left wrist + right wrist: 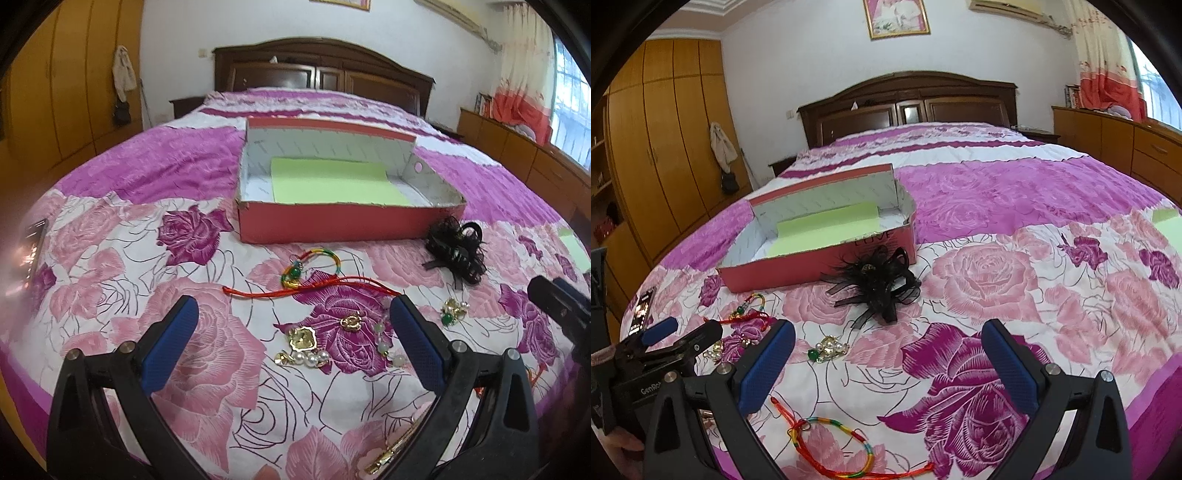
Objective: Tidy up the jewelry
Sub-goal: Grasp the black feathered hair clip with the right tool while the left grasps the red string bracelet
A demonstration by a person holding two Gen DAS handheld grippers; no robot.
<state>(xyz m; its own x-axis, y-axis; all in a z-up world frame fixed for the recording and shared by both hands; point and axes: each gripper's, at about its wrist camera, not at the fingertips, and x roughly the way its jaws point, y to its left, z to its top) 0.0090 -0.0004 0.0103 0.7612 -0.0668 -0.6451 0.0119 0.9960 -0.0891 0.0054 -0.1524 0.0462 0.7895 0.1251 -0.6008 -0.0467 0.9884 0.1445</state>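
While your jewelry lies scattered across the foot of the bed (110, 258), most of it sits right in front of your left gripper (291, 312): a gold pendant (302, 338) with a short run of pearl beads (312, 358) just below it, a smaller gold charm (351, 320) beside them, and pale green beads (382, 341) close to the inner face of the right-hand blue pad. A little farther out, a red cord (310, 290) stretches across the spread, with a multicoloured braided bracelet (314, 264) touching it and carrying a green bead. Off to the right rests a gold and pearl brooch (453, 309) with a green stone, and beyond that a black lace hair ornament (456, 251) sits just beside the near corner of the open red box (332, 223), whose floor is lined with green paper (332, 182). Nothing lies inside the box. Your right gripper (888, 338) hangs over bare floral spread, with a second rainbow bracelet (831, 446) and its red cord below its left pad. Both sets of jaws stand spread wide with nothing between them. Farther back you have the dark wooden headboard (321, 70) and the yellow wardrobe (74, 74).
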